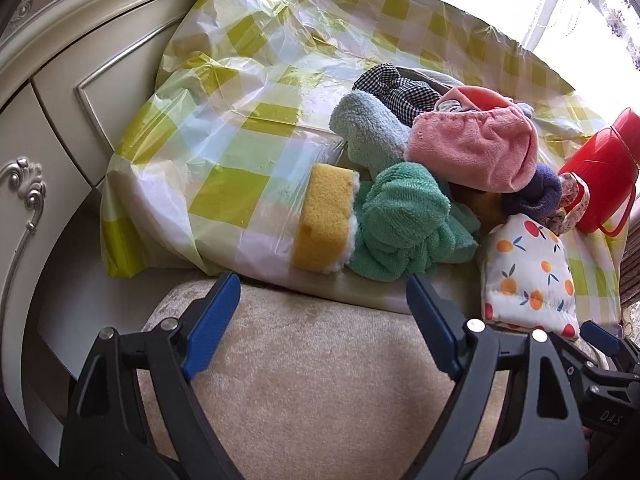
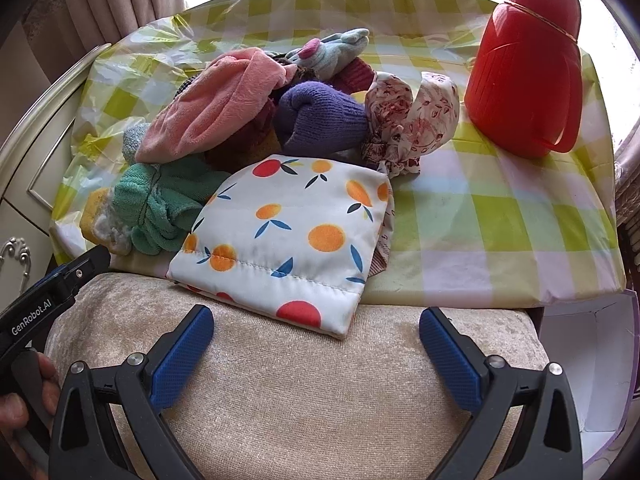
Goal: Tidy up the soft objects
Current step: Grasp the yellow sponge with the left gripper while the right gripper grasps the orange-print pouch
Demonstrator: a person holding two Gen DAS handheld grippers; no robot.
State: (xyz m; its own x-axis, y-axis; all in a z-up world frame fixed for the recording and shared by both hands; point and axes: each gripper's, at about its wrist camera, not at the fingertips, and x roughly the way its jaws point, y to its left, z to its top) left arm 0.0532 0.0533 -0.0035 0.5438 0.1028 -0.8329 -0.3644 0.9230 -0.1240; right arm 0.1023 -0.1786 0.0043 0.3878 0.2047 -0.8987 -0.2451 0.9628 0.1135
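Observation:
A pile of soft things lies on a table with a yellow-checked plastic cover (image 1: 248,92) (image 2: 500,216). It holds a yellow sponge (image 1: 322,216) (image 2: 93,210), a green towel (image 1: 404,220) (image 2: 160,208), a pink cloth (image 1: 476,148) (image 2: 224,100), a light blue cloth (image 1: 366,128), a purple knit piece (image 2: 320,116) and a fruit-print pouch (image 1: 528,272) (image 2: 288,236). My left gripper (image 1: 322,292) is open over a beige cushion (image 1: 320,380), short of the sponge and towel. My right gripper (image 2: 316,324) is open over the cushion (image 2: 320,392), just before the pouch.
A red plastic jug (image 2: 528,68) (image 1: 600,180) stands at the table's right back. A cream carved cabinet (image 1: 60,128) stands to the left. A floral fabric piece (image 2: 412,124) lies beside the purple knit. A white box (image 2: 592,360) sits at lower right.

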